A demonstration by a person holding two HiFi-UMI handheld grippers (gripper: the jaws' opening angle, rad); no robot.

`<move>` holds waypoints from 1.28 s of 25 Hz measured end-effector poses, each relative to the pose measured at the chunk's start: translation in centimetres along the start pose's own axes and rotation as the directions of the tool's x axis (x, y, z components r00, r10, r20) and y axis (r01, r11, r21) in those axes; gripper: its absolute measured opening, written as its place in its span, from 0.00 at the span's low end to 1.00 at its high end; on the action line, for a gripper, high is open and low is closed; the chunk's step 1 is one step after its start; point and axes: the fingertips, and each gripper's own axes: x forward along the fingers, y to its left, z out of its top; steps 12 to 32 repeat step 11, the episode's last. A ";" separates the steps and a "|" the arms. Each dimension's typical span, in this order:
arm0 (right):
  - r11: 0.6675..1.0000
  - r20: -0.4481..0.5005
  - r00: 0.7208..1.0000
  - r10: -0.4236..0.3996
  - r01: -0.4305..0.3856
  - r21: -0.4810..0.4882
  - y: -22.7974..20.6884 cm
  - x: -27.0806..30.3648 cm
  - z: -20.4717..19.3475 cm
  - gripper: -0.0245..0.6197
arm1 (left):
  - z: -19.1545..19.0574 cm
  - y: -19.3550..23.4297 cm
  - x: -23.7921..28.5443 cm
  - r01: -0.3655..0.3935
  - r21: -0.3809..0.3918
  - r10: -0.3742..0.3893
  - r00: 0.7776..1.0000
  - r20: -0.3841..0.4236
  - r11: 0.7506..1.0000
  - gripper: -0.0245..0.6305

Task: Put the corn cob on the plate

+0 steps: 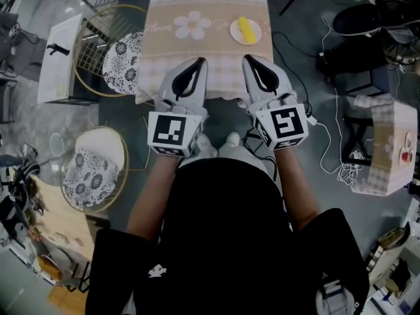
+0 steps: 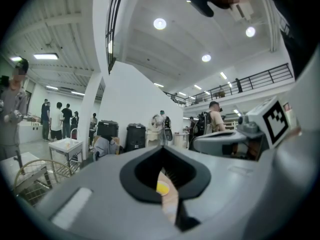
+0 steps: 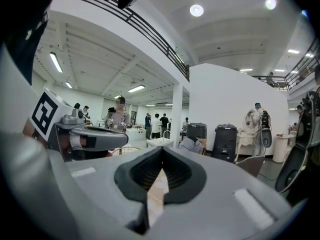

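The corn cob lies on a small white plate at the far right corner of the desk, which is covered by a beige cloth with a daisy print. We see the cob lengthwise on the plate, with nothing touching it.

Our right gripper is the nearer of the two. Its tips reach just over the near edge of the desk, and the cob sits straight ahead of them, clearly apart, with bare cloth between. In the right gripper view its jaws are pressed together at the tips with nothing between them; only a sliver of the beige cloth shows through the slit lower down.

Our left gripper is held beside the right one at the same edge of the desk, so the cob lies ahead of it and off to the right, farther away. Its jaws are together too and hold nothing. Through the slit between them in the left gripper view we make out a small yellow patch on the cloth, which looks like the cob.

Left of the desk stands a round wire chair with a black-and-white patterned cushion, and a second one like it is closer to us. On the right, white cables trail across the grey floor.
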 end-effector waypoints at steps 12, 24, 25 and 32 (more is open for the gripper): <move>1.000 -0.007 1.000 0.002 -0.002 0.007 -0.6 -0.9 -0.5 0.04 | 0.4 -1.2 0.4 -0.002 -0.009 0.002 1.000 0.005 1.000 0.05; 1.000 -0.007 1.000 0.002 -0.002 0.007 -0.6 -0.9 -0.5 0.04 | 0.4 -1.2 0.4 -0.002 -0.009 0.002 1.000 0.005 1.000 0.05; 1.000 -0.007 1.000 0.002 -0.002 0.007 -0.6 -0.9 -0.5 0.04 | 0.4 -1.2 0.4 -0.002 -0.009 0.002 1.000 0.005 1.000 0.05; 1.000 -0.007 1.000 0.002 -0.002 0.007 -0.6 -0.9 -0.5 0.04 | 0.4 -1.2 0.4 -0.002 -0.009 0.002 1.000 0.005 1.000 0.05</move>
